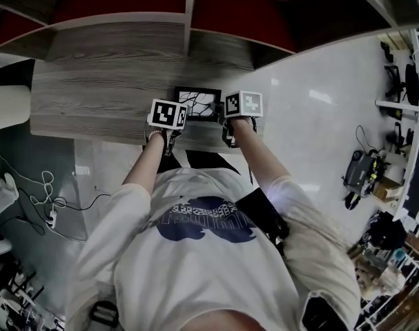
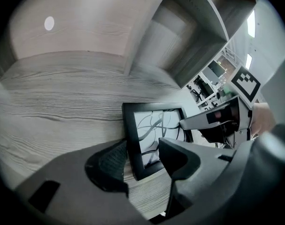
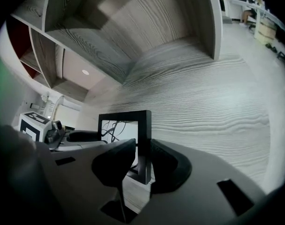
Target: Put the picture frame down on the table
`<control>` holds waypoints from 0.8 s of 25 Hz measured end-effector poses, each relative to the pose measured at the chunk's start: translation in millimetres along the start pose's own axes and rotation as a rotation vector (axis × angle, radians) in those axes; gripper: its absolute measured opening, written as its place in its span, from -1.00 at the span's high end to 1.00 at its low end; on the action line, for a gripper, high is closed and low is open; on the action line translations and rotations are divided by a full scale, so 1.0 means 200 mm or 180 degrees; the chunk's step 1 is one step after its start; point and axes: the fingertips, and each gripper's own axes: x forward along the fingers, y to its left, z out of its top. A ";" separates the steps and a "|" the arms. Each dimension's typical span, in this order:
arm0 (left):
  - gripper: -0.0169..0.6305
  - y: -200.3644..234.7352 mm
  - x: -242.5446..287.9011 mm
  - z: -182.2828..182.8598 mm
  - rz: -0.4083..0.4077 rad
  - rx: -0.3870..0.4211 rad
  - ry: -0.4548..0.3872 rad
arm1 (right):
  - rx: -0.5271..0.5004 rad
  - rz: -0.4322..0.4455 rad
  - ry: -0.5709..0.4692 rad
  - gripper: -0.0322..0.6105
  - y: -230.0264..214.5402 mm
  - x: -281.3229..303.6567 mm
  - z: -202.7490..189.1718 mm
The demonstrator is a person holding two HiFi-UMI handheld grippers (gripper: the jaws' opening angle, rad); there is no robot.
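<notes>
The black picture frame (image 1: 197,104), with a white picture of dark curved lines, is near the front edge of the grey wood table (image 1: 92,67), between both grippers. In the left gripper view the frame (image 2: 154,125) has its near left corner between the jaws of my left gripper (image 2: 143,156). The jaws stand apart, with space on the right finger's side. In the right gripper view my right gripper (image 3: 143,161) is shut on the frame's right bar (image 3: 144,139). The frame stands nearly upright, its lower edge close to the tabletop (image 3: 203,102). Whether it touches is not visible.
A shelf unit with upright dividers (image 1: 190,12) rises behind the table. The table's right end (image 1: 254,64) borders pale floor. Cables (image 1: 47,198) lie on the floor at left, and equipment (image 1: 364,174) stands at right. The person's body fills the lower head view.
</notes>
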 end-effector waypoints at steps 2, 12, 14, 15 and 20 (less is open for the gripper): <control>0.34 0.00 0.00 0.00 0.0012 -0.0016 0.0060 | 0.0015 -0.0045 0.0023 0.59 0.00 0.00 0.00; 0.34 0.00 0.00 0.00 0.0001 -0.0067 0.0234 | 0.0088 -0.0160 0.0133 0.58 -0.01 0.01 0.00; 0.34 0.00 0.00 0.00 -0.0033 -0.0099 0.0212 | 0.0072 -0.0169 0.0139 0.58 -0.01 0.01 0.00; 0.34 0.00 0.00 0.00 -0.0051 -0.0121 0.0192 | 0.0059 -0.0176 0.0141 0.58 -0.01 0.01 0.00; 0.34 0.01 -0.02 0.01 -0.0188 -0.0296 0.0065 | 0.0015 -0.0198 0.0125 0.58 -0.01 0.00 0.00</control>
